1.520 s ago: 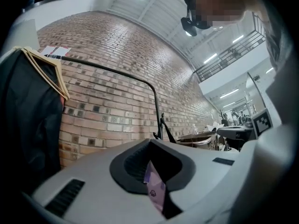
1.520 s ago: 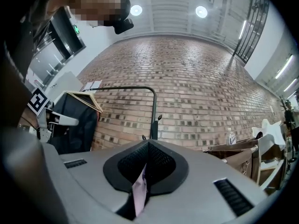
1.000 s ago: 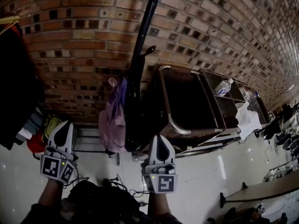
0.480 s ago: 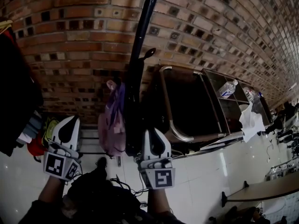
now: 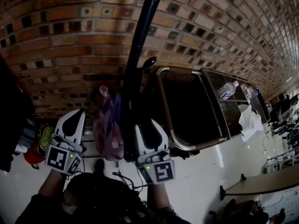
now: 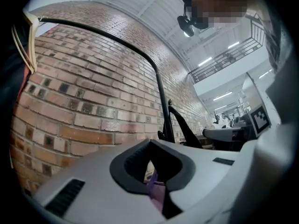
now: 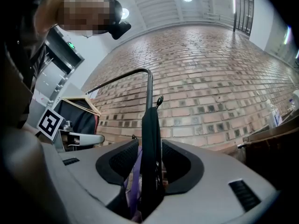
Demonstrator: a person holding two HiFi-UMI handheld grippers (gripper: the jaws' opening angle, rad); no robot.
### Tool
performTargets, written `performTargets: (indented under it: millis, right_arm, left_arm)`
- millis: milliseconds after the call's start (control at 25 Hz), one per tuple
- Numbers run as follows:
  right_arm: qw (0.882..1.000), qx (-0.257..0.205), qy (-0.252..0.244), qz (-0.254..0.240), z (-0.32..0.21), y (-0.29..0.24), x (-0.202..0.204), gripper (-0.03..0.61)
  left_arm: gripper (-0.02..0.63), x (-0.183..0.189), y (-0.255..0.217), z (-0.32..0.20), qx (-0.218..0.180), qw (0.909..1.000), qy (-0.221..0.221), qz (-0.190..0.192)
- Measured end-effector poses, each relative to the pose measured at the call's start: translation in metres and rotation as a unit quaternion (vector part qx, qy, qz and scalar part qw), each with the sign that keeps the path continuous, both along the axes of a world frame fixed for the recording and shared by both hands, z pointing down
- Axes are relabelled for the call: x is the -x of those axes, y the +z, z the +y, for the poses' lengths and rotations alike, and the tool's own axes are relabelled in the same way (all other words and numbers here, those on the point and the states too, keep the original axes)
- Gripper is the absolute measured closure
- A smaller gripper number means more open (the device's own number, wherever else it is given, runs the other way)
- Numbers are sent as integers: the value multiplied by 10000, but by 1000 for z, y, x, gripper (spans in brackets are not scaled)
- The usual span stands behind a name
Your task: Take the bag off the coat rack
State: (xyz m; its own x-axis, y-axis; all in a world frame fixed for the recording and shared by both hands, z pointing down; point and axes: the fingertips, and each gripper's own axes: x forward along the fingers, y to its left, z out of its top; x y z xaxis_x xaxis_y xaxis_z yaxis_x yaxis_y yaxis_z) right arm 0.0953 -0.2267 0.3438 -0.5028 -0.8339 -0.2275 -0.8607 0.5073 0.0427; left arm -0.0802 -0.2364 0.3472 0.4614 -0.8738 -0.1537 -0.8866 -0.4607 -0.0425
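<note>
Bag (image 5: pixel 108 129) seemingly nearer right hand-held gripper (image 5: pixel 149 129)

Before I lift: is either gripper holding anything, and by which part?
Nothing is held. The right gripper, jaws just opening, straddles the hanging black fabric bag without pressing; the left gripper grips nothing.

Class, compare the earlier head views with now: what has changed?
Both the left gripper and right gripper moved in toward the coat rack. The right gripper's jaws have just been opening and now straddle the black bag, ungripped. It and the purple bag still hang there.
</note>
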Motion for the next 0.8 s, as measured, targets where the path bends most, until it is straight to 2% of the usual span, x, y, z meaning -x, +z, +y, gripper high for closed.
performTargets:
  millis: [280,400,560,800]
  right_arm:
    - [9994,126,-126,282,-38,-7,21,360]
    - [9993,201,-240,213,-57,-15,25,330]
    - [9987,221,-336,311,-75,-23,29,330]
    - [9976,336,-336,495,-92,-22,34,330]
  left_arm:
    - [578,-13,-6,-38,20,9994,335,37]
    - [578,-19,-9,-52,7,9989,460,77]
    - [578,-22,-3,-65,158,9982,576,19]
    - [578,-23,-6,-82,121,9976,682,98]
